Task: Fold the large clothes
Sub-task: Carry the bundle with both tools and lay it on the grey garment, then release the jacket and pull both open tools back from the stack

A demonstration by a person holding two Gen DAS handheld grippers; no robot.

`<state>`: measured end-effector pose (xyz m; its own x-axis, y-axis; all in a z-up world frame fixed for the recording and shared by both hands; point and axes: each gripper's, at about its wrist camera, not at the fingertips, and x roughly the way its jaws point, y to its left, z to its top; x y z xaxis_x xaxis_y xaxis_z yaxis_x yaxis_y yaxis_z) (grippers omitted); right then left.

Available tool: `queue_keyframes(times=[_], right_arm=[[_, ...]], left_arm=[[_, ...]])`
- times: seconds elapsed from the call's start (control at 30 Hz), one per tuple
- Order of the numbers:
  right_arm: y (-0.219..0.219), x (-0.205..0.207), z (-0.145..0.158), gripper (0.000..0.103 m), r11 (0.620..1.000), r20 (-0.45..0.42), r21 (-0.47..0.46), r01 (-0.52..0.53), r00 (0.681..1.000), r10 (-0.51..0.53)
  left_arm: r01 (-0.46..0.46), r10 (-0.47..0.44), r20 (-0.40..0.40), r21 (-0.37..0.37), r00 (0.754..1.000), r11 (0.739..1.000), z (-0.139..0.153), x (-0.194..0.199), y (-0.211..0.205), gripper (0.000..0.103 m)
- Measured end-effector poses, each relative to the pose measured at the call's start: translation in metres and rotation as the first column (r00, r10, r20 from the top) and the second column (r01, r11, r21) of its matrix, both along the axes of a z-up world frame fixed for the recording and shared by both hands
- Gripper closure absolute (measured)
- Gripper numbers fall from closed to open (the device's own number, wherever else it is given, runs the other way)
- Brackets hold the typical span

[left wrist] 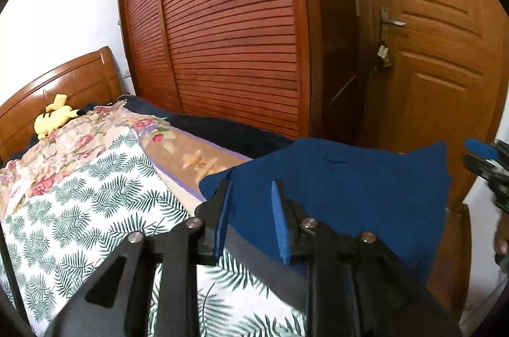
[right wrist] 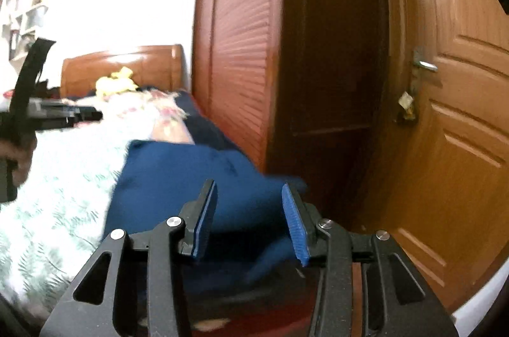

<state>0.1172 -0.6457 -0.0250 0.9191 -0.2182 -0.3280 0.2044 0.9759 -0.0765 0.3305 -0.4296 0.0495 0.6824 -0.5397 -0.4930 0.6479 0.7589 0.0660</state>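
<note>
Left wrist view: blue garment is lying part-folded on the bed, both grippers gaping partway, gripping nothing; more folding likely

Left gripper jaws parted; right gripper wider (both empty).

Wall: white wall behind the bed, very bright in the right wrist view.
Bed: wooden headboard, a leaf-print cover and a flowery blanket on top.
Toy: yellow soft toy beside the headboard.
Wardrobe: tall red-brown wardrobe with slatted doors, next to the bed.
Door: brown wooden door with a metal handle, right of the wardrobe.
Shelves: blurry shelves far left.
</note>
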Motion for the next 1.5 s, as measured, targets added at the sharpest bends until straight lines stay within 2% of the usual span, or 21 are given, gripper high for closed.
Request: queue_keyframes(times=[0.2, 0.33, 0.4, 0.5, 0.63, 0.8, 0.9, 1.0, 1.2, 1.4, 1.5], right_arm=[[0.011, 0.05, 0.001, 0.06, 0.999, -0.07, 0.046, -0.029, 0.997, 0.032], [0.002, 0.075, -0.025, 0.06, 0.997, -0.174, 0.082, 0.013, 0.985, 0.001], [-0.005, 0.087, -0.047, 0.06, 0.995, -0.255, 0.09, 0.038, 0.967, -0.014], [-0.008, 0.097, -0.073, 0.06, 0.995, -0.333, 0.048, 0.091, 0.94, -0.07], [-0.01, 0.093, -0.071, 0.06, 0.99, -0.325, 0.077, 0.119, 0.942, -0.088], [0.016, 0.083, -0.049, 0.06, 0.991, -0.316, -0.016, 0.136, 0.939, -0.134], [0.04, 0.07, -0.032, 0.06, 0.993, -0.285, -0.04, 0.112, 0.951, -0.119], [0.071, 0.058, -0.014, 0.059, 0.998, -0.245, -0.029, 0.056, 0.968, -0.062], [0.137, 0.043, 0.006, 0.041, 0.997, -0.173, 0.02, -0.079, 0.982, 0.081], [0.202, 0.038, 0.01, 0.027, 0.974, -0.13, 0.073, -0.213, 0.967, 0.221], [0.243, 0.036, 0.007, 0.022, 0.956, -0.114, 0.083, -0.28, 0.951, 0.288]], left_arm=[[0.021, -0.021, 0.031, -0.024, 0.999, 0.999, 0.013, -0.033, 0.035, 0.067], [0.025, -0.024, 0.021, -0.042, 0.999, 0.999, 0.015, -0.044, 0.058, 0.065], [0.017, -0.016, 0.027, -0.04, 1.0, 0.999, 0.016, -0.049, 0.069, 0.065], [-0.002, 0.003, 0.033, -0.039, 0.999, 0.999, 0.017, -0.052, 0.085, 0.064], [-0.023, 0.025, 0.038, -0.041, 0.999, 0.999, 0.021, -0.06, 0.105, 0.064], [-0.045, 0.047, 0.043, -0.042, 0.998, 0.998, 0.023, -0.072, 0.132, 0.063], [-0.06, 0.061, 0.044, -0.025, 0.997, 0.998, 0.022, -0.08, 0.147, 0.063], [-0.095, 0.096, 0.048, -0.009, 0.994, 0.995, 0.024, -0.089, 0.163, 0.063], [-0.171, 0.172, 0.026, -0.022, 0.985, 0.985, 0.025, -0.105, 0.203, 0.063], [-0.242, 0.241, -0.029, -0.071, 0.97, 0.968, 0.008, -0.122, 0.249, 0.063], [-0.278, 0.277, -0.028, -0.084, 0.961, 0.957, -0.004, -0.131, 0.273, 0.063]])
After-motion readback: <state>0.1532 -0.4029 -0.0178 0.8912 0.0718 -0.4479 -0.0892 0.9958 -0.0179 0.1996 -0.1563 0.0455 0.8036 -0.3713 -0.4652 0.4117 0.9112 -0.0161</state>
